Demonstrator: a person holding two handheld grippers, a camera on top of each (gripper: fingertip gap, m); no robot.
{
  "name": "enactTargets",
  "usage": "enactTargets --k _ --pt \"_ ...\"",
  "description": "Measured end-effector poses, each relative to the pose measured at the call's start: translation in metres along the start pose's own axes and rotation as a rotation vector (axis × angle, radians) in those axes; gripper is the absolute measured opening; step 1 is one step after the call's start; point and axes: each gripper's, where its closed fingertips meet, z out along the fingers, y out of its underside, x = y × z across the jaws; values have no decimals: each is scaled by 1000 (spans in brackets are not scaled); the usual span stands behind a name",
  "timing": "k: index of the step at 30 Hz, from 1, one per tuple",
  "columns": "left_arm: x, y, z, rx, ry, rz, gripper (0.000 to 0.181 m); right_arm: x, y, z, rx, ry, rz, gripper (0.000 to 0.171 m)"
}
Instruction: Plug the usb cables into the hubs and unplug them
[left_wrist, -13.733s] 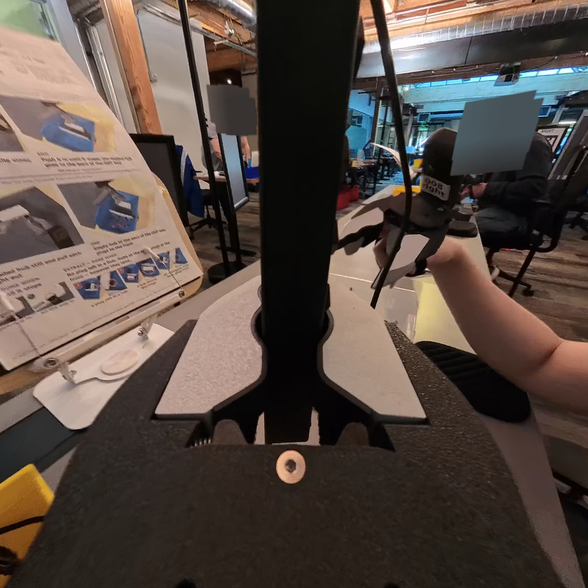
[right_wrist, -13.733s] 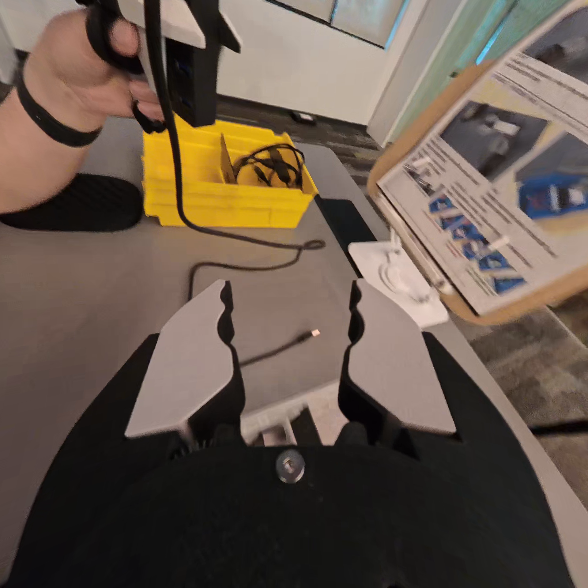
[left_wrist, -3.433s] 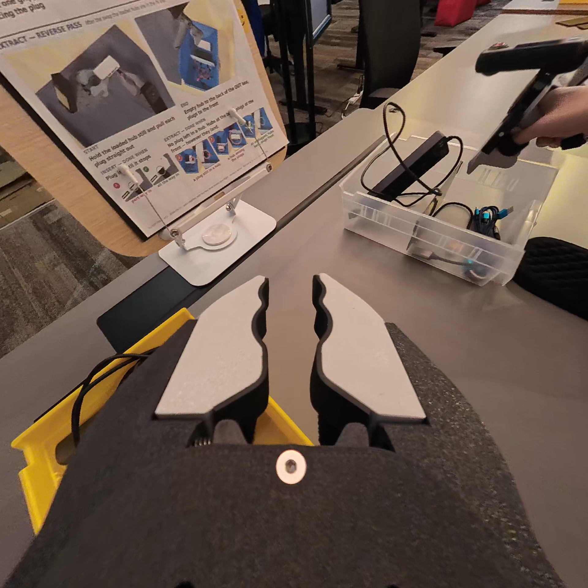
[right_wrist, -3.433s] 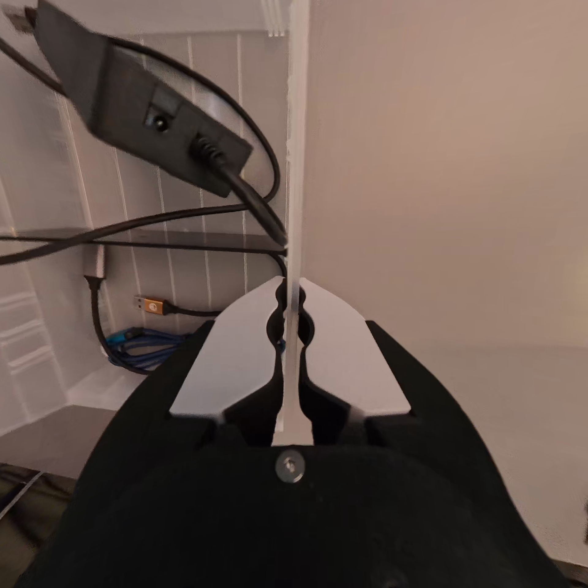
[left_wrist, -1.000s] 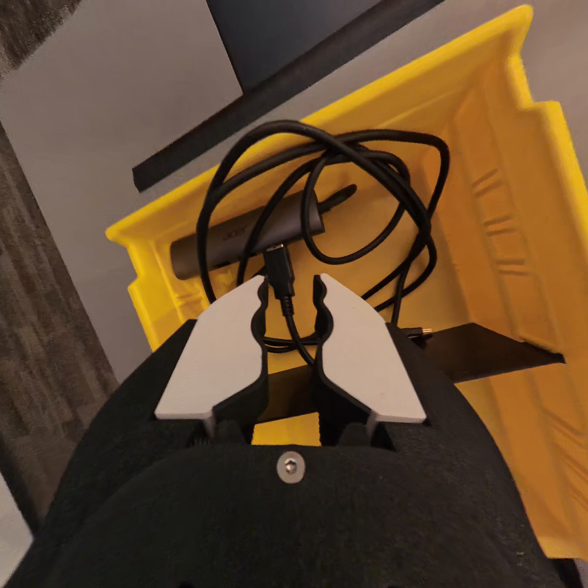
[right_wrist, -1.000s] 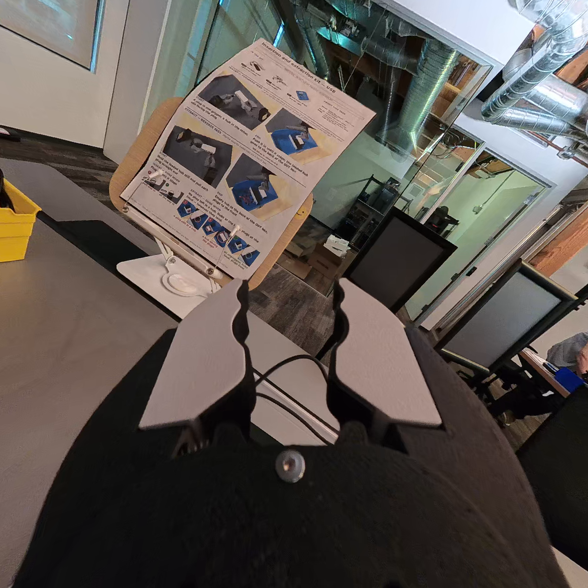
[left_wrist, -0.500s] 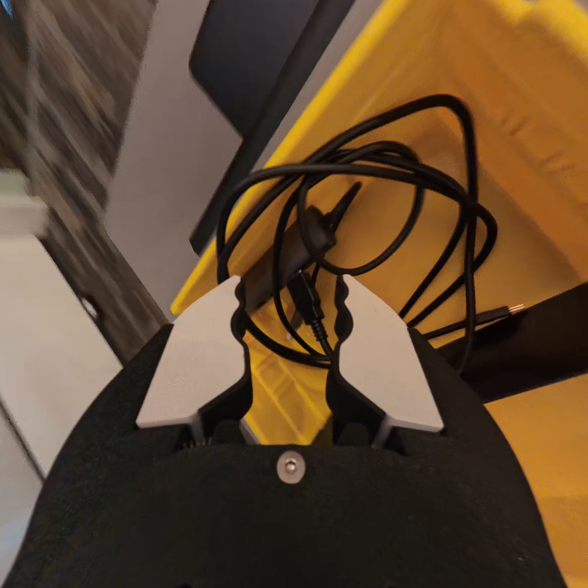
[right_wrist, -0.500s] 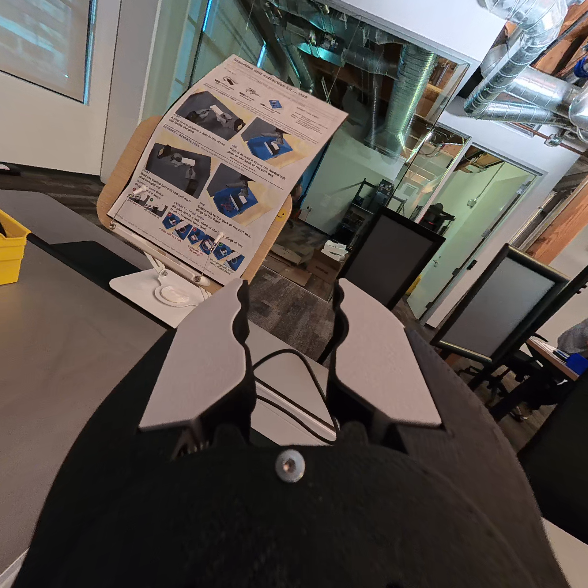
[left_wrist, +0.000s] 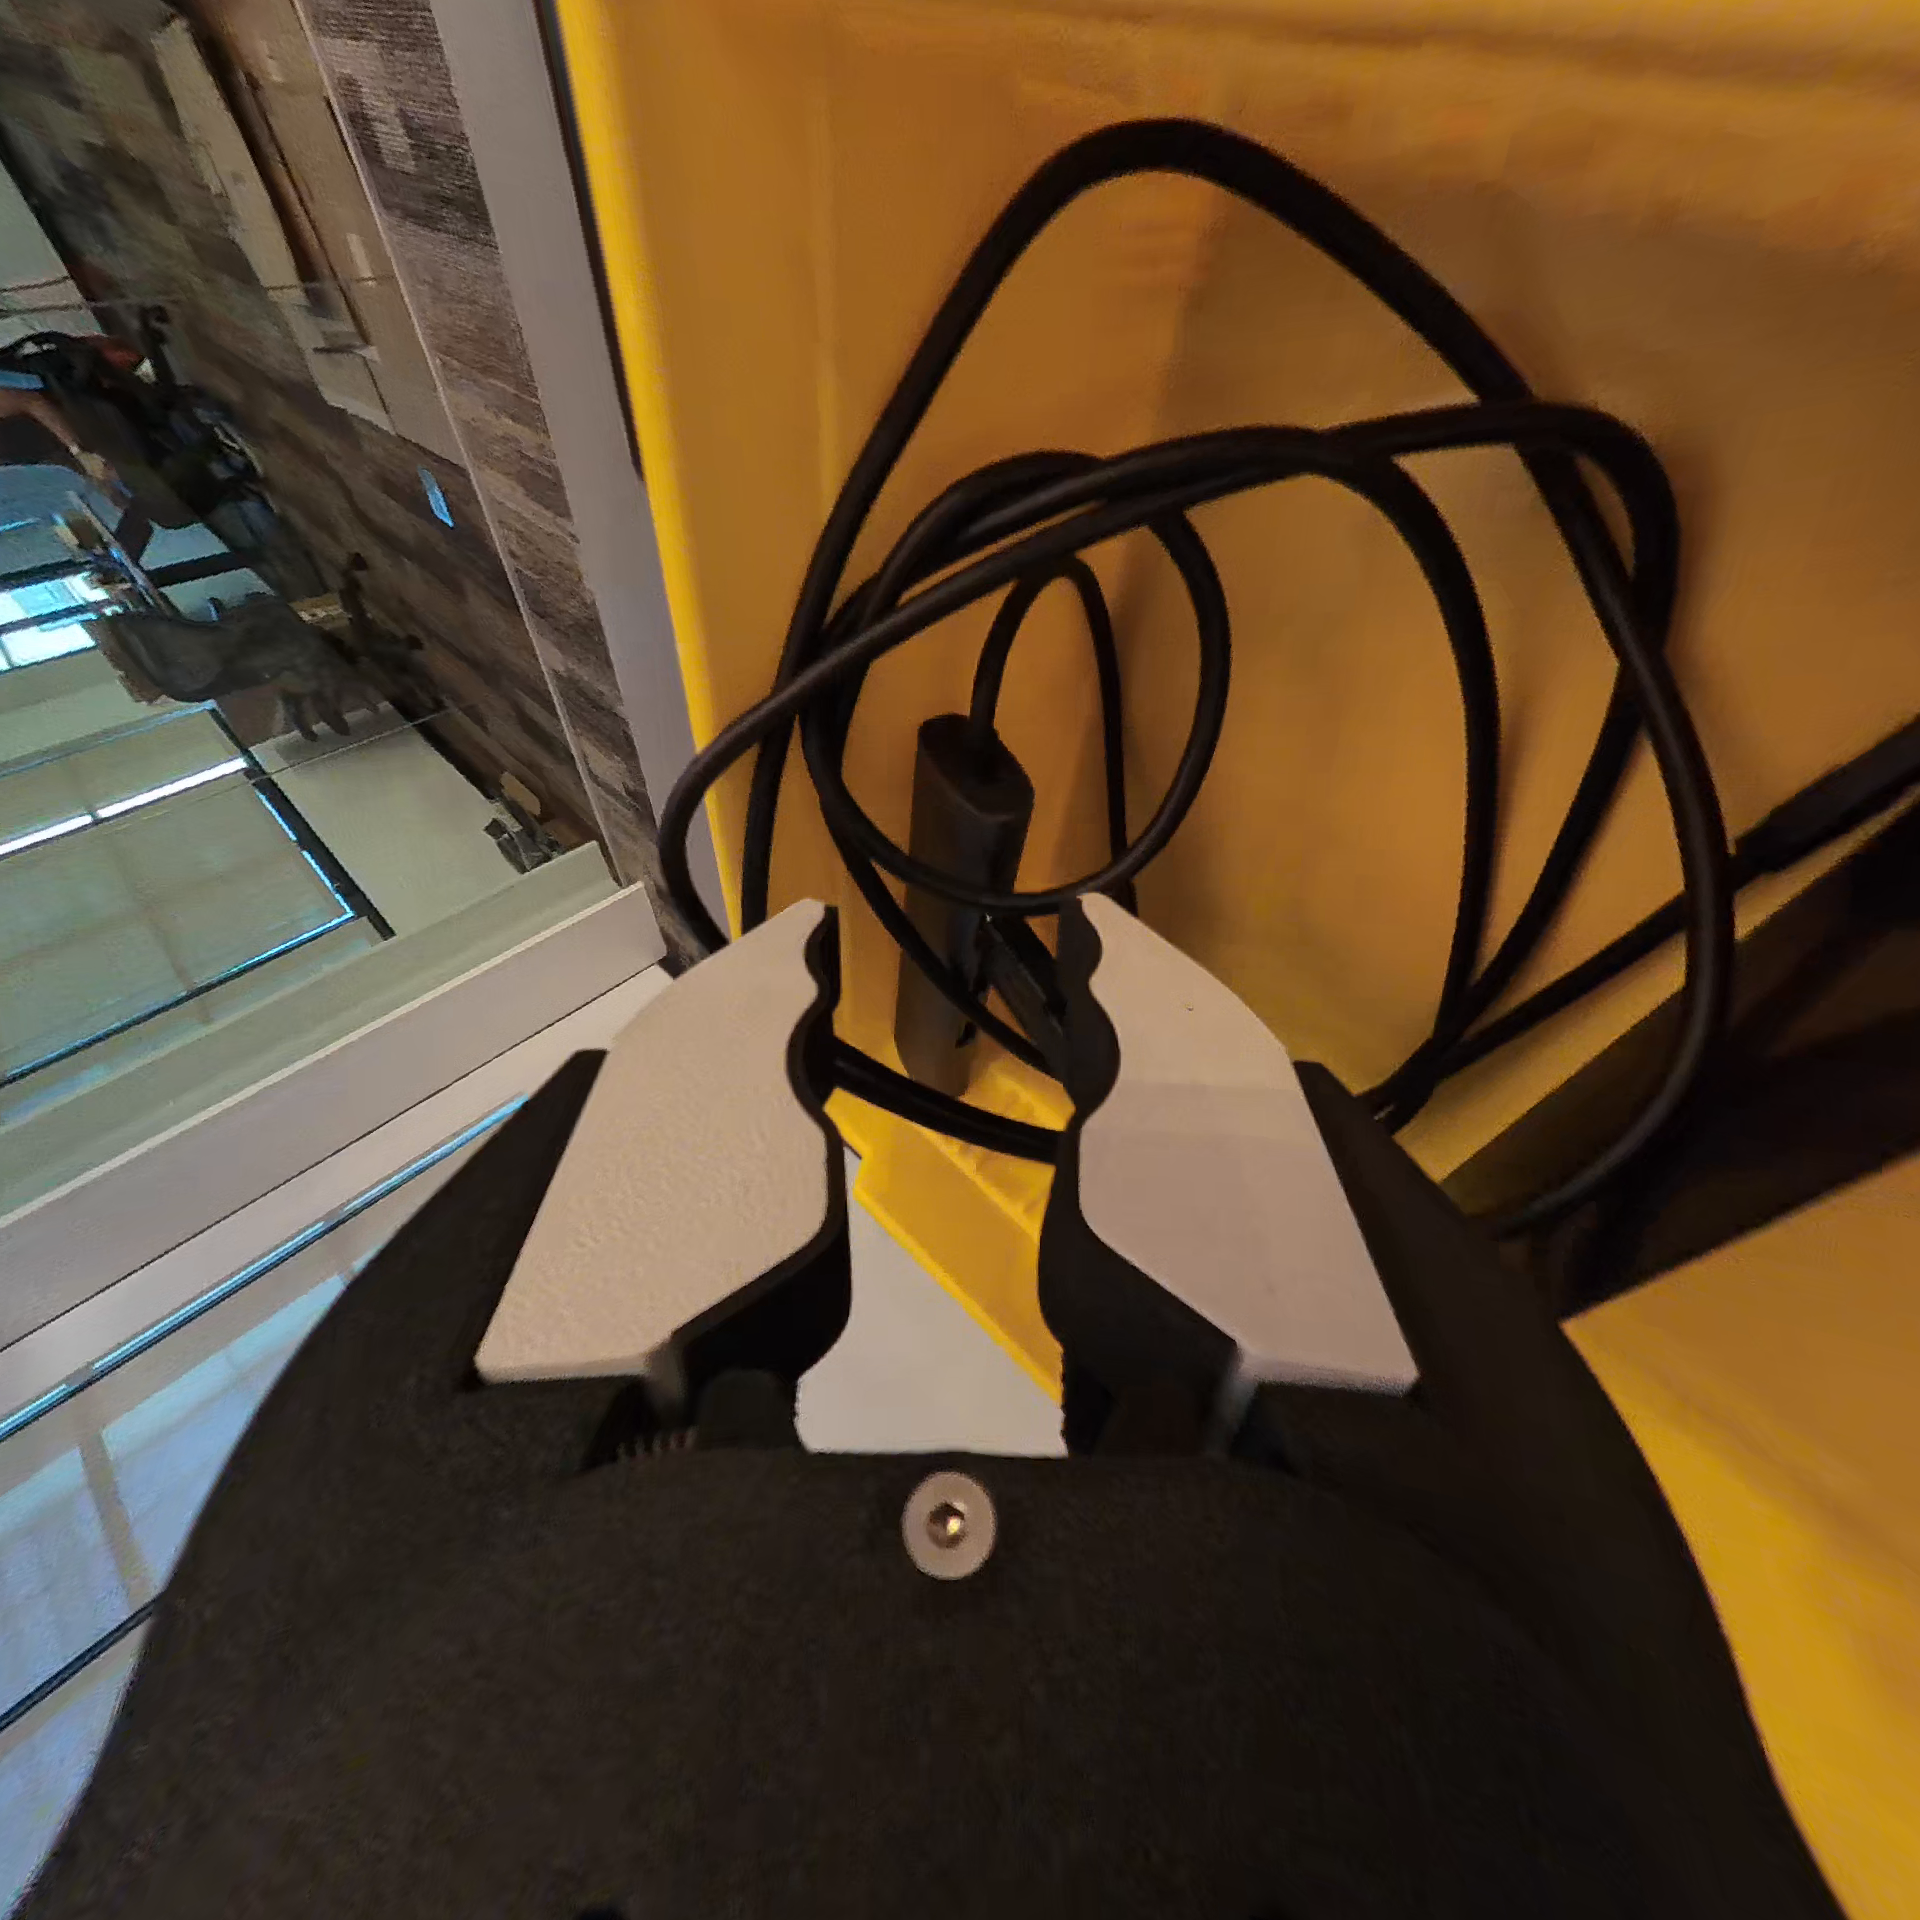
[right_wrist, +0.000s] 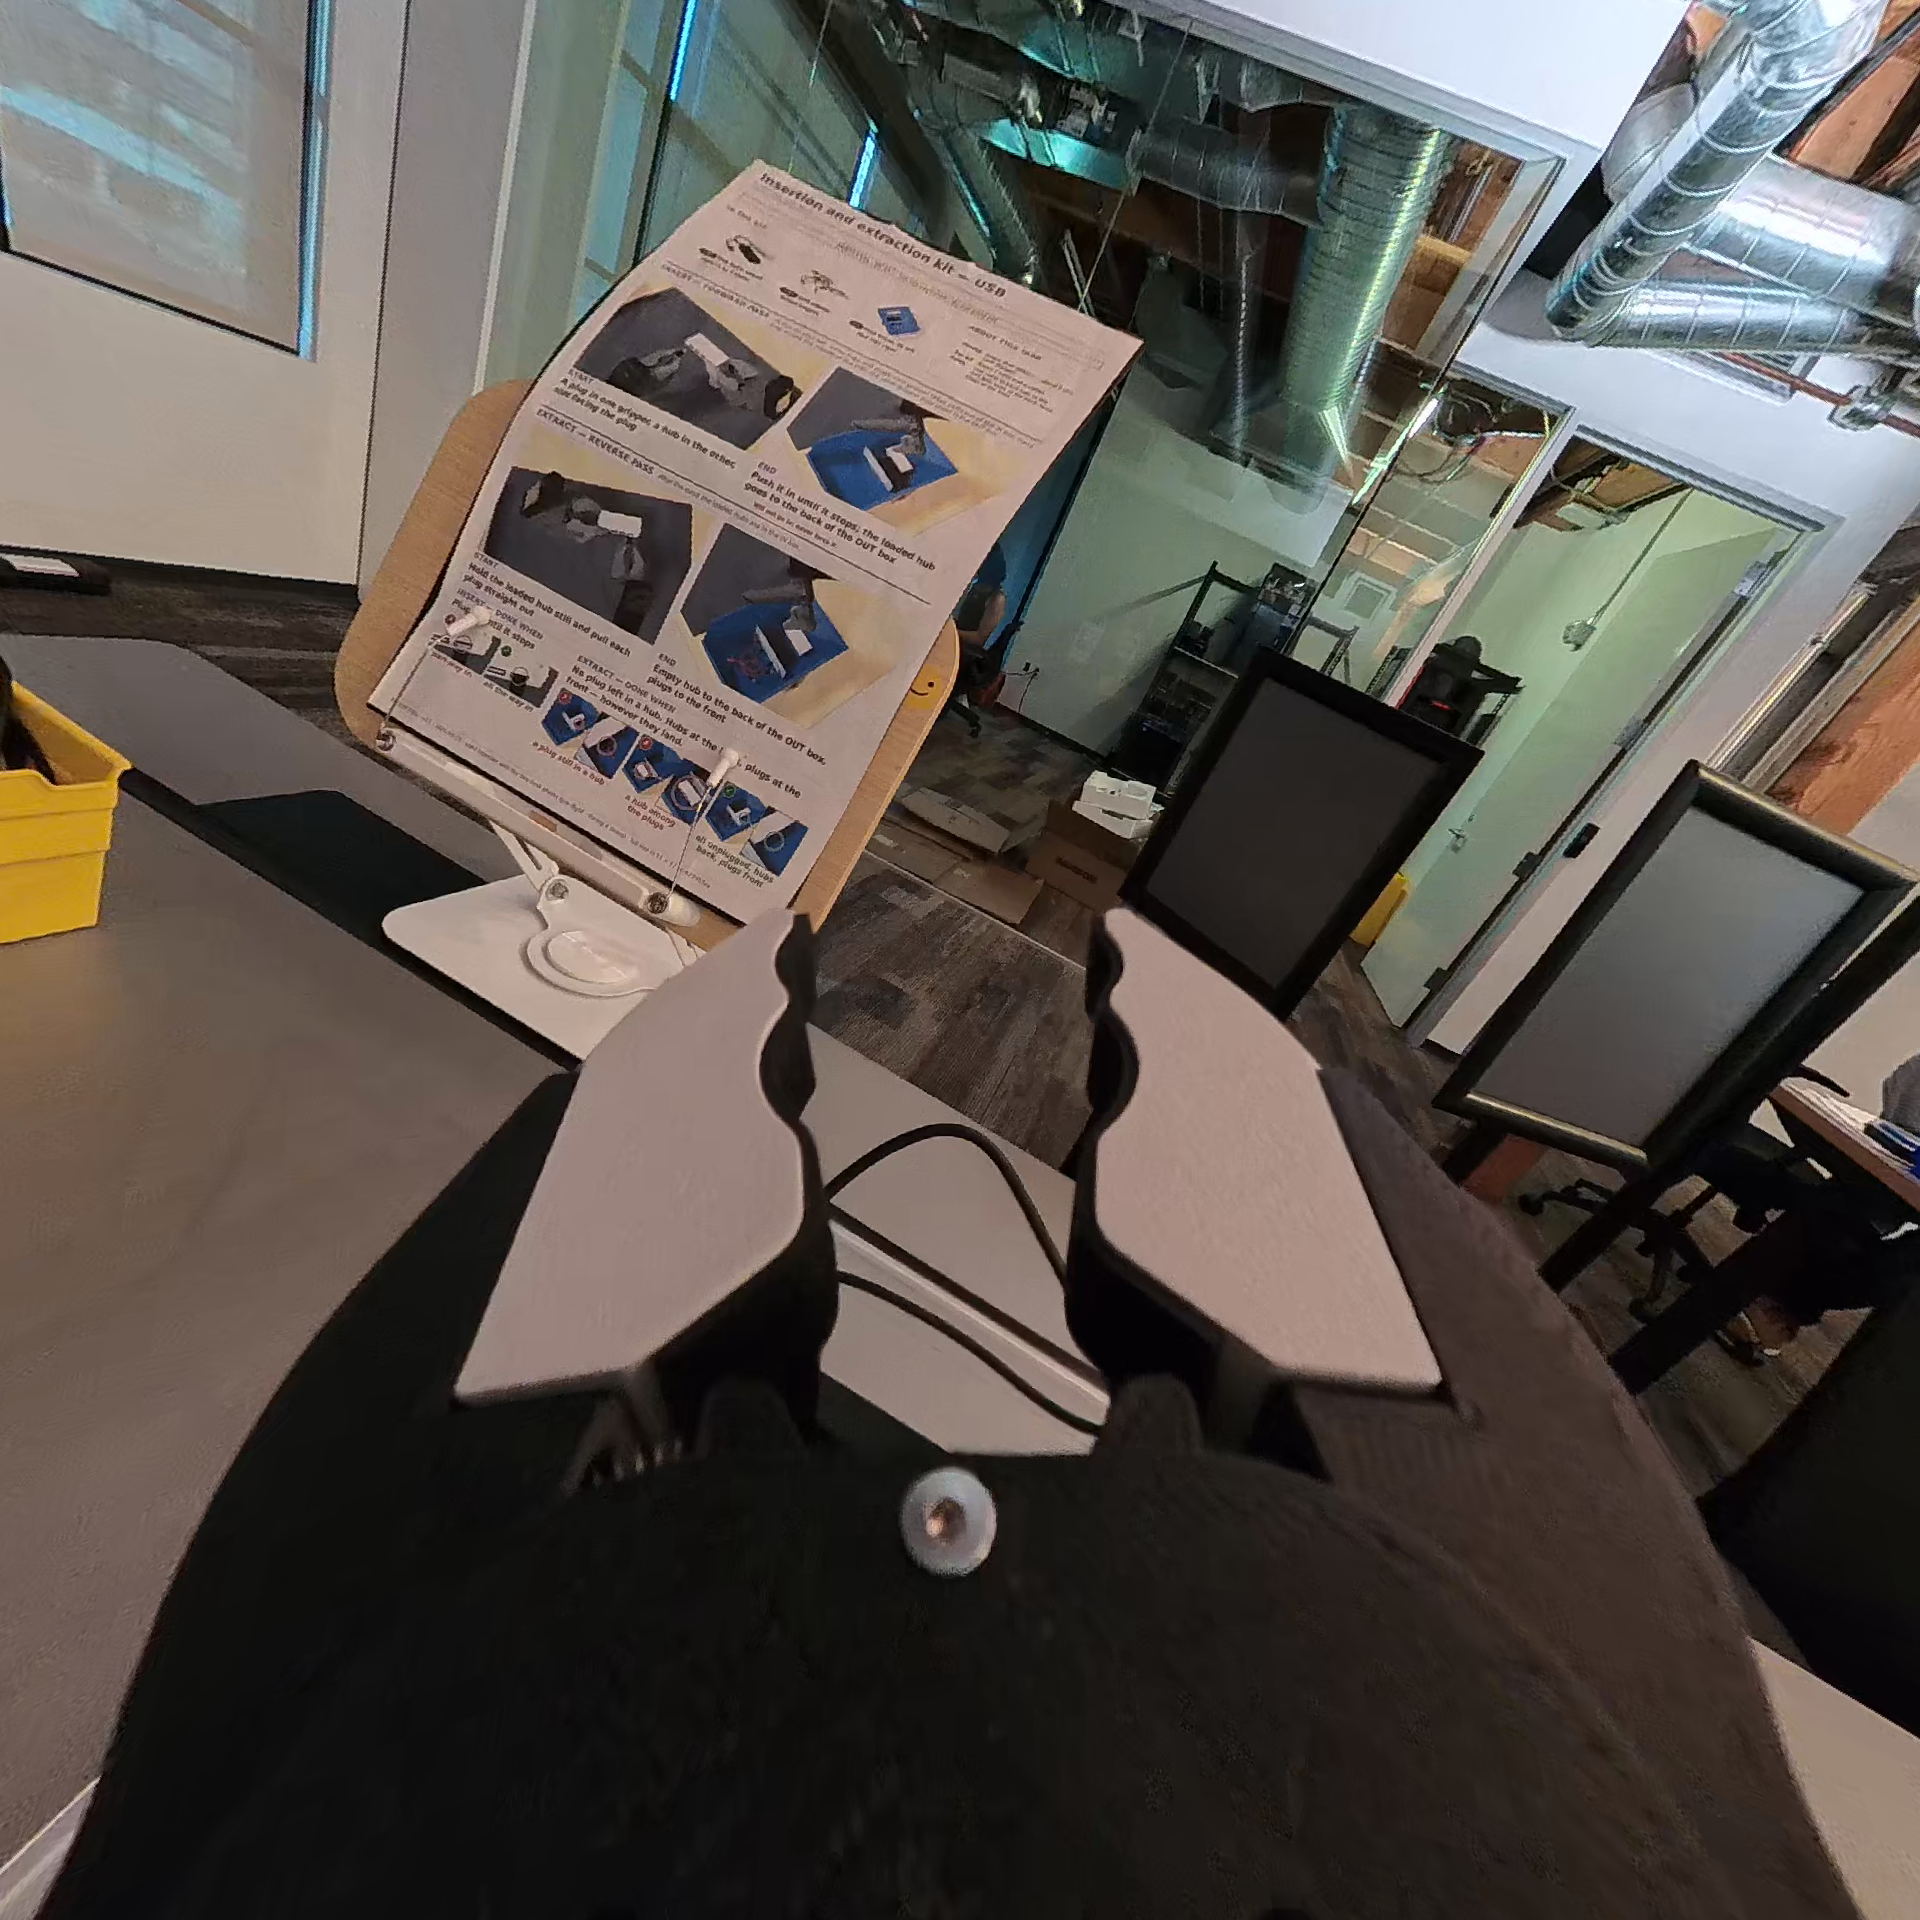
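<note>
- Lower end of the dark hub (left_wrist: 961, 904) hidden behind the left gripper (left_wrist: 951, 920) tips and crossing black cables (left_wrist: 1226, 488).
- Plug by the hub blurry, maybe pushed in, hard to tell.
- Yellow bin (left_wrist: 1558, 187) cut off at the top and right edges.
- In the right wrist view, only a corner of the yellow bin (right_wrist: 52, 831) showing at the left edge.
- Thin black cable (right_wrist: 935, 1153) running under the right gripper (right_wrist: 945, 940), both ends out of sight.
- Small pictures on the instruction sheet (right_wrist: 748, 520) too tiny to make out.
</note>
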Motion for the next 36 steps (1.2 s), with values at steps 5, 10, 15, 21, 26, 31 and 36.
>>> enactTargets --k 5,10,15,21,26,31,36 --pt "11 8 4 -10 39 11 39 -1 1 3 -8 -5 -6 51" --pt "8 7 19 -86 -7 9 37 -3 2 5 -10 -10 -10 51" --pt "7 5 22 -101 -24 2 32 -5 2 5 -16 -16 -18 51" --pt "8 6 19 -87 44 -20 14 -4 3 6 -17 -21 -13 51" --pt "8 6 17 -110 61 -6 13 -2 4 5 -14 -19 -9 51" --pt "9 4 20 -99 47 -8 29 0 5 5 -17 -17 -1 51" --pt "10 2 22 -126 30 22 33 -1 4 4 -17 -22 -5 51"
